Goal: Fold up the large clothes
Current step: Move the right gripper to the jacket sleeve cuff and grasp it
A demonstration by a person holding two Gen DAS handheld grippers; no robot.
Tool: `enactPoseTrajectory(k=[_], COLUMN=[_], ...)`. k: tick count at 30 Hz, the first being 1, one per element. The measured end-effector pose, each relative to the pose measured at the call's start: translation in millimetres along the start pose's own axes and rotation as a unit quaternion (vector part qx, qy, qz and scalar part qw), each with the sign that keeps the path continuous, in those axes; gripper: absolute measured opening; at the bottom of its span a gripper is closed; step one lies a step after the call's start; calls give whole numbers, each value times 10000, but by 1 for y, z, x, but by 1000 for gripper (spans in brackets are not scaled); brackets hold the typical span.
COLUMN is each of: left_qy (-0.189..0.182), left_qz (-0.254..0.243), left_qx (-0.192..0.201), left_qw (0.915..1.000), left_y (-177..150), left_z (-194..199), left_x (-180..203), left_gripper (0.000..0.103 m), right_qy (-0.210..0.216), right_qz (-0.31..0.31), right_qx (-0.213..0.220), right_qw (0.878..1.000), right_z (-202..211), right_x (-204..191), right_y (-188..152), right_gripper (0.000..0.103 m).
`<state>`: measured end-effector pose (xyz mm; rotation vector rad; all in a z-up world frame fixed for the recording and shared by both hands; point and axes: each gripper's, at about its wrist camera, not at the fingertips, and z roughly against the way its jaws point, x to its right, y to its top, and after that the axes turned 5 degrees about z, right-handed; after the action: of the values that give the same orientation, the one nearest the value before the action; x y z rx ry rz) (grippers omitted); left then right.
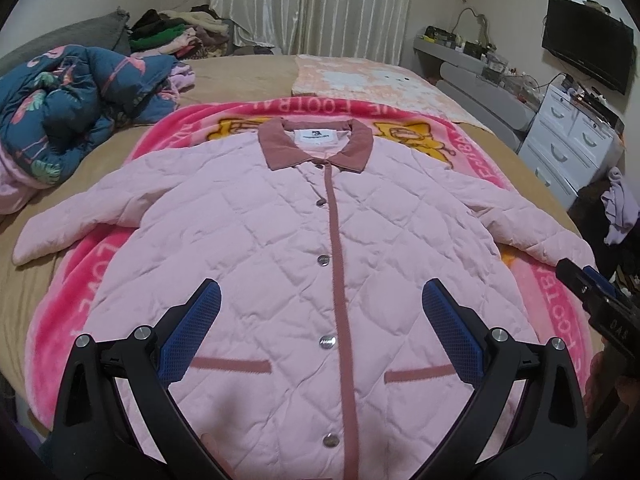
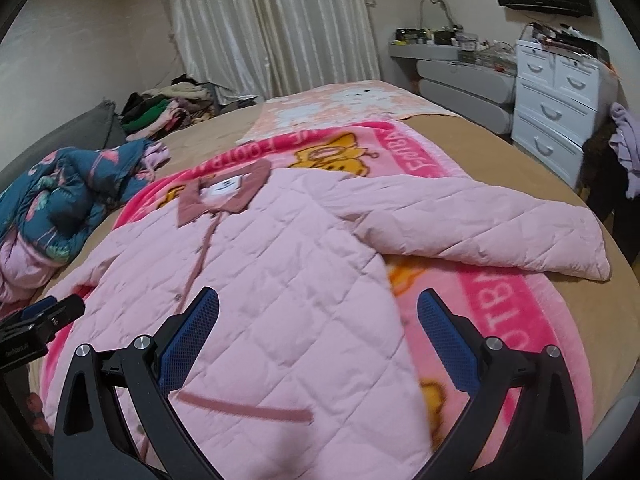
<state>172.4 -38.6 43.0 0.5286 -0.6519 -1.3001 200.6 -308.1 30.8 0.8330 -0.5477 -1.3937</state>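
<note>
A pink quilted jacket [image 1: 280,248] lies flat, front up and buttoned, on a bright pink blanket [image 1: 64,340], collar at the far end and both sleeves spread out. My left gripper [image 1: 320,304] hovers open over the jacket's lower middle, holding nothing. My right gripper [image 2: 318,312] is open above the jacket's [image 2: 260,280] right side edge, near the pocket trim, also empty. The right sleeve [image 2: 480,220] stretches out to the right over the blanket [image 2: 500,320]. The right gripper's tip shows at the left wrist view's right edge [image 1: 584,288].
The blanket covers a tan bed [image 1: 240,76]. A crumpled blue floral quilt [image 1: 72,104] lies at the left, with a clothes pile [image 1: 172,36] behind it. A white drawer unit [image 2: 556,104] and grey shelf stand right of the bed. A peach towel [image 2: 352,104] lies beyond the jacket.
</note>
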Motion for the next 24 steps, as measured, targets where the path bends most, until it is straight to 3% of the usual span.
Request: enactPoseTrajectory(k=[13,24], left_qy=[-77,-60], left_qz=[-16,-66], left_qx=[-143,-301], left_qw=[9999,9995], left_y=[19,25], left_z=[-38,-73], left_x=[19,30], left_gripper=[95,95], right_qy=[-414,-838], right_qz=[-516,-1285], right_qx=[-70,-314], right_qw=[9978,9877], right_z=[-33,-66], right_x=[58,125], right_y=[14,13], right_gripper=[99,99])
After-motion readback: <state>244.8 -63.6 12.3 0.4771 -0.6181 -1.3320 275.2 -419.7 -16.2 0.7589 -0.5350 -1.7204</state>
